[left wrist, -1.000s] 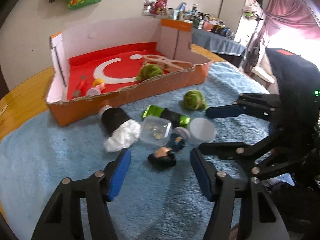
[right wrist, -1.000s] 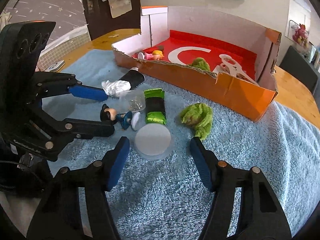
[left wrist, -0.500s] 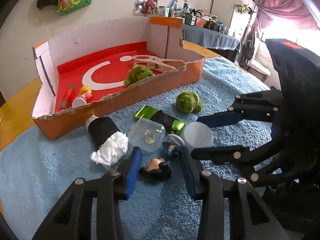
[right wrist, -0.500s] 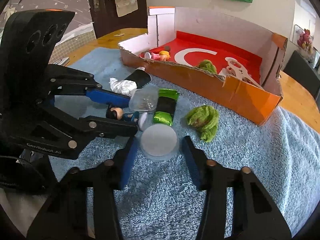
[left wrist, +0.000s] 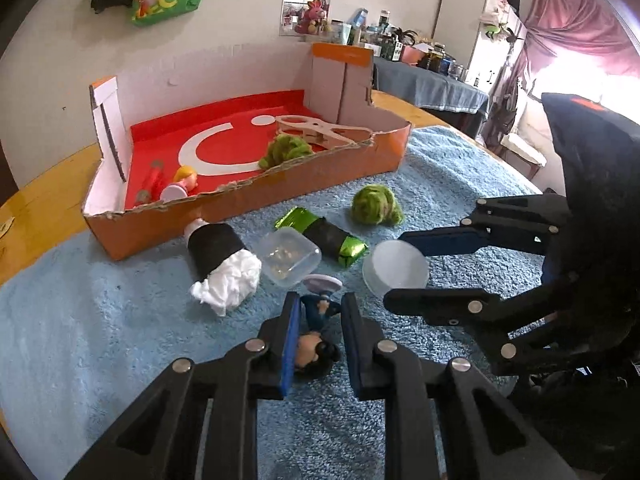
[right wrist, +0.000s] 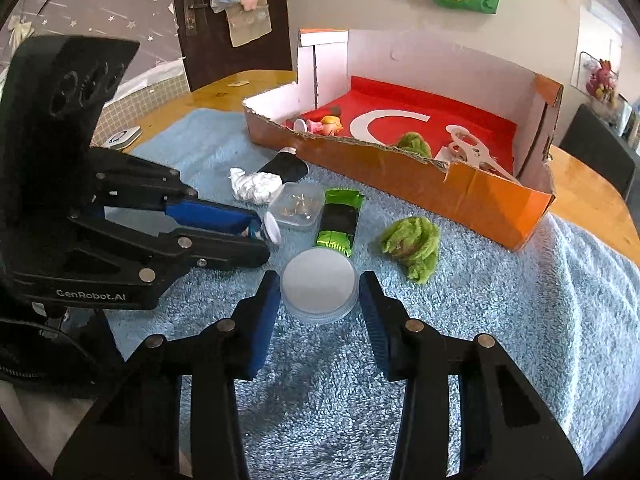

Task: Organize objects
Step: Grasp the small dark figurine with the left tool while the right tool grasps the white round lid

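Towel (right wrist: 500, 340) right clear; clutter (left wrist: 288, 256) before box (left wrist: 320, 176).

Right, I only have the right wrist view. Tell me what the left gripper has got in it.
Observer: The left gripper has a small figurine with dark hair and blue clothes. It lies on the towel with its head toward the gripper.
Operator: Confirm the grip.
Observer: The jaws have just been closing, and both blue pads now look pressed against the figurine's sides.
Operator: Now check the box corner my view hides.
Observer: Behind the front wall of the box, a red tube lies beside the blonde doll.
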A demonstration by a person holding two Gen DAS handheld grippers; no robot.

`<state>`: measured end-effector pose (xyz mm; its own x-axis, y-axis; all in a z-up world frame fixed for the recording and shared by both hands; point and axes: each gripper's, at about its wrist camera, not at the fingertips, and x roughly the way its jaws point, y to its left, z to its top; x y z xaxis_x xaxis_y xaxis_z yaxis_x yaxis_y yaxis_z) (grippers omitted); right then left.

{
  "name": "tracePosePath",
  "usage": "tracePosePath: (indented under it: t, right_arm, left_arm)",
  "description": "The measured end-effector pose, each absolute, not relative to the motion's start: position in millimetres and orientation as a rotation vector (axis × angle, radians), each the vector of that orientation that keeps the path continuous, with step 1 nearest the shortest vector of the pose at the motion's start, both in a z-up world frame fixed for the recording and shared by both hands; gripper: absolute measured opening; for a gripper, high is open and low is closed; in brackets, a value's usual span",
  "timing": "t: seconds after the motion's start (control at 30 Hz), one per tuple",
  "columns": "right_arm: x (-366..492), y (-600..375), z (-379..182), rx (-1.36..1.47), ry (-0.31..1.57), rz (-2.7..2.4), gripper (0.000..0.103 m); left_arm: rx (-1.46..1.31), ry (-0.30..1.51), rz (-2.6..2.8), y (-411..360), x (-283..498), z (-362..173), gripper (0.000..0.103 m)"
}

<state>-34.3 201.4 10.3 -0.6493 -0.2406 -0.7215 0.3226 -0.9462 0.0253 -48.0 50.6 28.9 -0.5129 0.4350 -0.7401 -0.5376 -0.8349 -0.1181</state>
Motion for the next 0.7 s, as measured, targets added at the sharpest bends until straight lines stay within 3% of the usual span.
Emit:
tracePosePath:
  t: [0.7]
  right_arm:
    - [-37.4,193.7,46.1,0.987,0.141,-2.655,0.039]
  left_arm:
    - [-0.97,0.121,2.393,33.6,-35.4,72.8,0.021]
